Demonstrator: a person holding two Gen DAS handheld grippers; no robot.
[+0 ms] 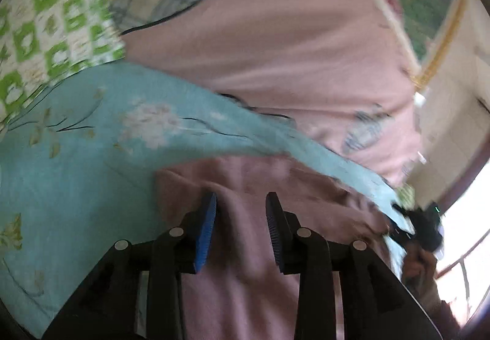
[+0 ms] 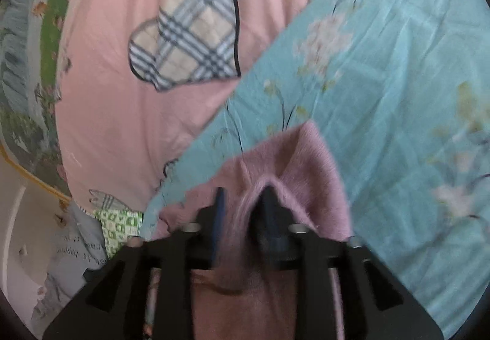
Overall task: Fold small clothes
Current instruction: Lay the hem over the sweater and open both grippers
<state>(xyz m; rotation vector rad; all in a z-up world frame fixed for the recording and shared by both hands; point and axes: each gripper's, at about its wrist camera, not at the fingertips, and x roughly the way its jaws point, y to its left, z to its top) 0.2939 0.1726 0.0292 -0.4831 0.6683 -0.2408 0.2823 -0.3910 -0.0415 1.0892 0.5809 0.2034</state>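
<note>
A small fuzzy mauve-pink garment (image 1: 251,174) lies on a light blue floral sheet (image 1: 76,171). My left gripper (image 1: 241,196) hovers low over it, open, with the cloth lying loose between the blue-padded fingers. In the right wrist view the same garment (image 2: 306,162) ends in a corner on the blue sheet (image 2: 382,80). My right gripper (image 2: 243,190) is open, and a raised ridge of the pink cloth stands between its fingers, draping against the right one. Both views are blurred.
A pale pink quilt (image 1: 275,34) with a plaid heart patch (image 2: 186,24) lies beyond the blue sheet. A green-and-white checked cloth (image 1: 46,24) sits at the far left. A hand holding a black device (image 1: 424,225) shows at the right edge, near a bright window.
</note>
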